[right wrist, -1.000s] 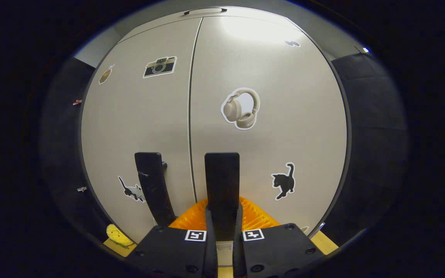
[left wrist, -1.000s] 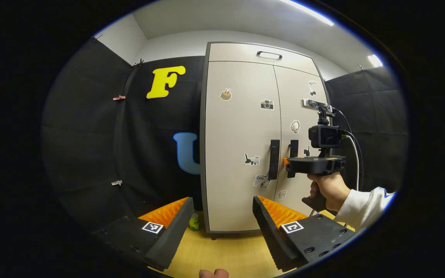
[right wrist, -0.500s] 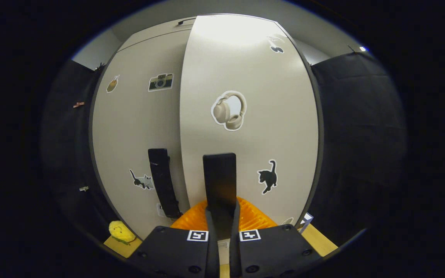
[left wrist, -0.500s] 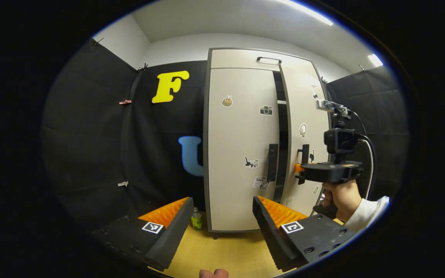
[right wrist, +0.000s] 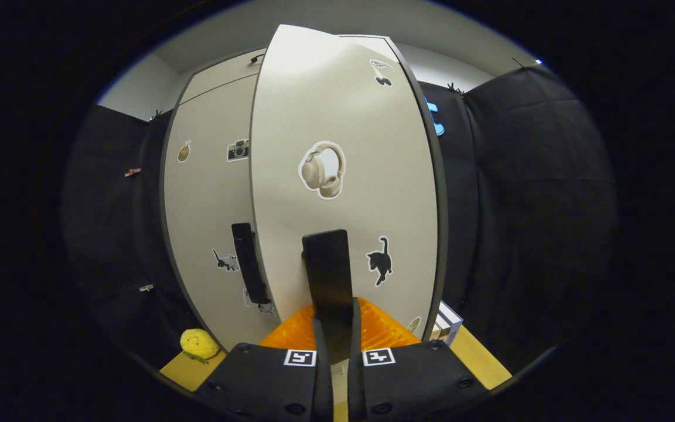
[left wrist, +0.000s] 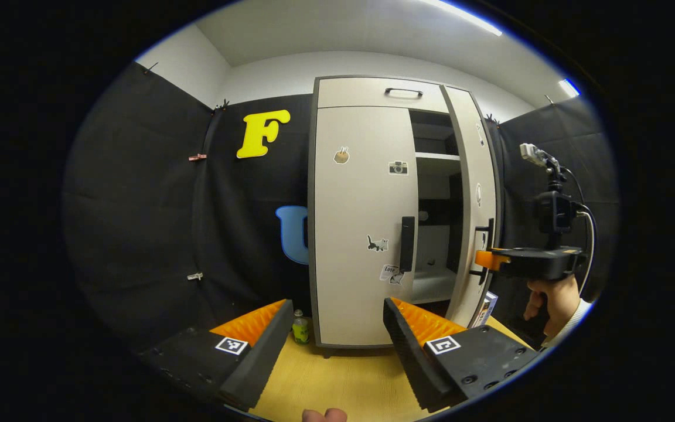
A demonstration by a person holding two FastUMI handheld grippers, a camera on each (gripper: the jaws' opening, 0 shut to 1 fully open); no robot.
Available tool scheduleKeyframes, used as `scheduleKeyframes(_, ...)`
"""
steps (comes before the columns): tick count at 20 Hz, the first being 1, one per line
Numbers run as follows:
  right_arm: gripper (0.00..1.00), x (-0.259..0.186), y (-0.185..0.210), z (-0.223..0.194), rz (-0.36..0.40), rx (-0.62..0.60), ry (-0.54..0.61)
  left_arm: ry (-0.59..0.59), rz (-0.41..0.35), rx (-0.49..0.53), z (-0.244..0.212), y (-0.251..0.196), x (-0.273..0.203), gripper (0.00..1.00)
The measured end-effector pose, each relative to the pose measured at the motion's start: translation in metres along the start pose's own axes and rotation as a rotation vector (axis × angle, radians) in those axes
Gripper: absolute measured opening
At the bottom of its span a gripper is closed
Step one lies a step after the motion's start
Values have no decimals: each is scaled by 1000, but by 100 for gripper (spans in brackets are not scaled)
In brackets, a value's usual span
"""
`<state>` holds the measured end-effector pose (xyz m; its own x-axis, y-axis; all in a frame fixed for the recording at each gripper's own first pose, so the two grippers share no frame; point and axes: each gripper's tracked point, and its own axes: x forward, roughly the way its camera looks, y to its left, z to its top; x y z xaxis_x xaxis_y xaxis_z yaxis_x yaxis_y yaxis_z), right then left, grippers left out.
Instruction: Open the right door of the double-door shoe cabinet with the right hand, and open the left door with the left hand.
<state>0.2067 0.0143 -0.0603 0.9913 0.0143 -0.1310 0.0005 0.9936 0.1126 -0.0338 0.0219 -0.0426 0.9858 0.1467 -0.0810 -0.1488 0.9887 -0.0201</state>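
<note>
- Since the earlier frame, the right door (left wrist: 471, 193) had swung from shut to well ajar, baring shelves inside the shoe cabinet (left wrist: 367, 94).
- Left gripper view: the left claw (left wrist: 337, 334) hung wide open and empty over the wooden floor (left wrist: 337, 381), well apart from the cabinet. The left door (left wrist: 361, 223) sat shut, its dark handle (left wrist: 407, 243) untouched. Farther off, the right claw (left wrist: 483, 259), held in a hand (left wrist: 551, 296), sat at the right door's handle (left wrist: 488, 243).
- Right gripper view: the right claw (right wrist: 336, 340) was nearly closed, both fingers pressed on the right door's handle (right wrist: 327, 272). The door's face (right wrist: 337, 176) stood angled out past the left door (right wrist: 208, 217).
- Judged step: the right door was mid-swing. Next, it wanted pulling fully open, then the left claw needed to reach and clamp the left handle.
</note>
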Motion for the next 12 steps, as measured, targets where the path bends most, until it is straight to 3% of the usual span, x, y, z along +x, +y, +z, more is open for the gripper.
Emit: scheduleKeyframes(12, 13, -18, -34, 4, 42, 4, 13, -28, 0, 6, 22, -87, 22, 95)
